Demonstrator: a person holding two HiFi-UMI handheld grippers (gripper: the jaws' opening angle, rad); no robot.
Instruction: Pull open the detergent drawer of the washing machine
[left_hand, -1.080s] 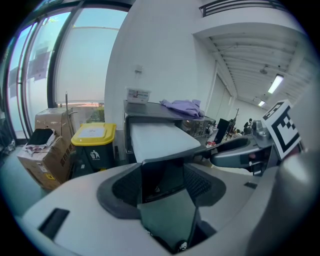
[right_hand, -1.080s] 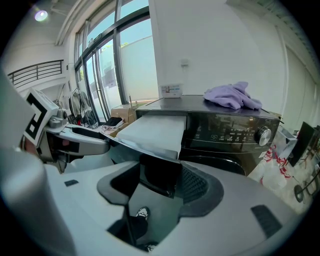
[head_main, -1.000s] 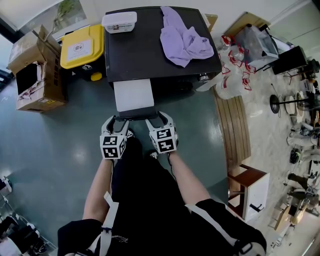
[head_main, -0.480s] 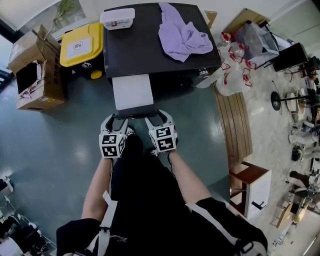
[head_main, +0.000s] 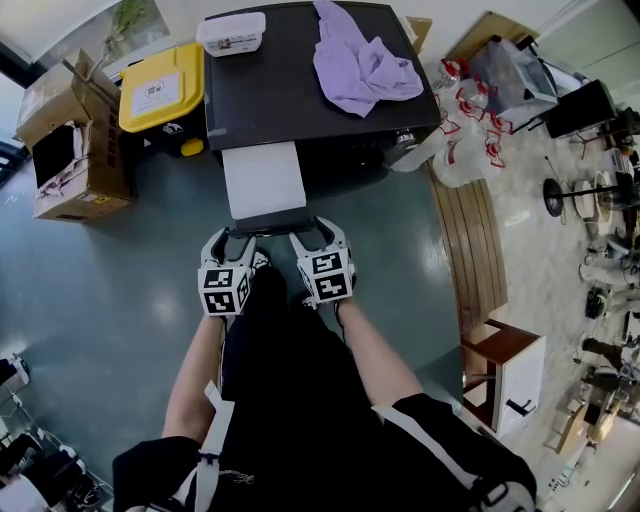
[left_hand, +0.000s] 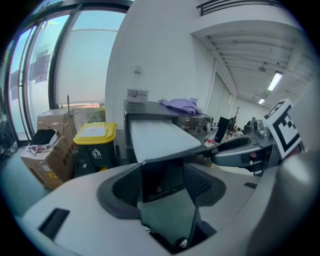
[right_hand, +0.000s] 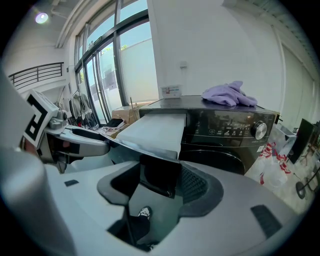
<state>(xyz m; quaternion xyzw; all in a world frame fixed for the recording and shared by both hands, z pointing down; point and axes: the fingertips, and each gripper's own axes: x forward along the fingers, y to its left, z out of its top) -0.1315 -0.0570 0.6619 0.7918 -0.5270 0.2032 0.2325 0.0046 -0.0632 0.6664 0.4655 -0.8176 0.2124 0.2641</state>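
Note:
The black washing machine (head_main: 290, 100) stands ahead of me. Its detergent drawer (head_main: 265, 180) sticks out toward me, white on top, with a dark front panel (head_main: 270, 224). My left gripper (head_main: 230, 238) straddles the panel's left end and my right gripper (head_main: 318, 232) its right end. In the left gripper view the dark panel (left_hand: 161, 182) fills the gap between the wide jaws. The right gripper view shows the same panel (right_hand: 159, 177) between its wide jaws. Neither gripper's pads visibly pinch it.
A purple cloth (head_main: 360, 65) and a white box (head_main: 232, 35) lie on the machine's top. A yellow-lidded bin (head_main: 163, 95) and a cardboard box (head_main: 65, 150) stand to its left. Plastic bags (head_main: 470, 130) and a wooden bench (head_main: 470, 240) are at the right.
The drawer's white top looks slightly longer than a second ago. Both grippers stay at its front panel, jaws unchanged.

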